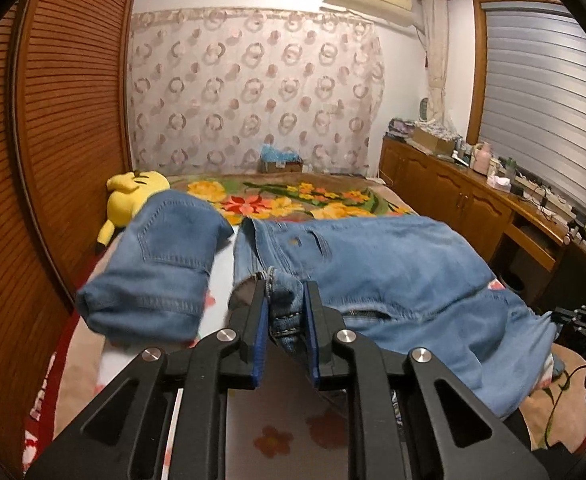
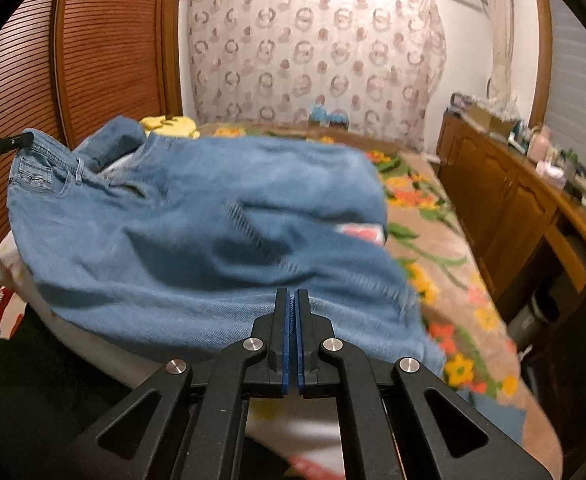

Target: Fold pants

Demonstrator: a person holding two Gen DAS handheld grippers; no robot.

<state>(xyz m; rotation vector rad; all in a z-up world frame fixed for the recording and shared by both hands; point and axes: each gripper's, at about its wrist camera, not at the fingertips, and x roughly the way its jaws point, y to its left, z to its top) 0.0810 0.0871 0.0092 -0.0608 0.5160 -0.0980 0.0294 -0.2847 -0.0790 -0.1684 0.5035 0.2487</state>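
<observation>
Pants of light blue denim lie across the near end of the bed, and I have them pinched at two places. My left gripper is clenched on a bunched bit of the waistband, with thick stitched cloth wedged between its blue pads, so the jaws stand a little apart around the fabric. My right gripper is clamped on a thin edge of the denim, its pads nearly touching with only the cloth between them. From the left wrist I see a second piece of denim, already folded, with a back pocket and a hem showing; it sits near the bed's left edge, just beside the pants I hold, a strip of pale sheet between them. From the right wrist the pants spread wide toward the bed's left side, with the waistband, a belt loop and a front pocket at the far left, and the cloth looks blurred along its right edge. A yellow plush lies at the bed's left edge beyond the folded denim, on the flowered blanket that covers the far part of the bed. A wooden cabinet runs along the bed's right side, its top cluttered with small items that I cannot make out.
</observation>
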